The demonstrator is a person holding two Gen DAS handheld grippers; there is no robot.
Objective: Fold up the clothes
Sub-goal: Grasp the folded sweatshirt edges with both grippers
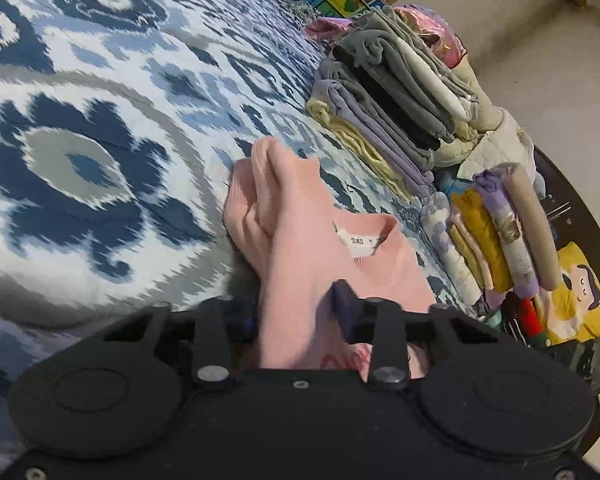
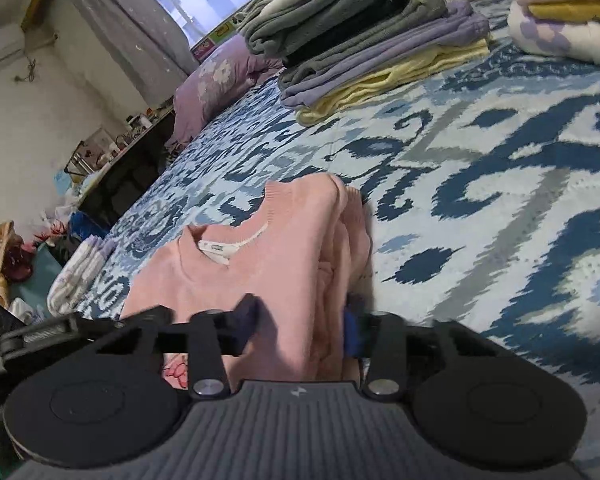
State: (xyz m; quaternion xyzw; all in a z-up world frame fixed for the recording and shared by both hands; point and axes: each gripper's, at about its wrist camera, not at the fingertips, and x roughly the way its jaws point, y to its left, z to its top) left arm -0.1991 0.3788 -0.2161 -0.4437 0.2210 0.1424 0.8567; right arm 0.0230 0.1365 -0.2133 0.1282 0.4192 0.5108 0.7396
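A pink sweater [image 1: 300, 240] lies partly folded on the blue and white patterned bedspread [image 1: 100, 120], its collar with a white label [image 1: 360, 242] facing up. My left gripper [image 1: 296, 316] is shut on the bunched fabric at one side of the sweater. In the right wrist view the same pink sweater [image 2: 260, 264] fills the gap between the fingers of my right gripper [image 2: 300, 324], which is shut on its other side, on the bedspread [image 2: 500, 200]. The lower part of the garment is hidden under both grippers.
A stack of folded grey, black, lilac and yellow clothes [image 1: 400, 92] [image 2: 360, 32] sits beyond the sweater. A second folded pile [image 1: 500, 220] [image 2: 560, 12] lies near the bed edge. A purple pillow [image 2: 216, 80] is at the head; a cluttered table [image 2: 112, 152] stands beside the bed.
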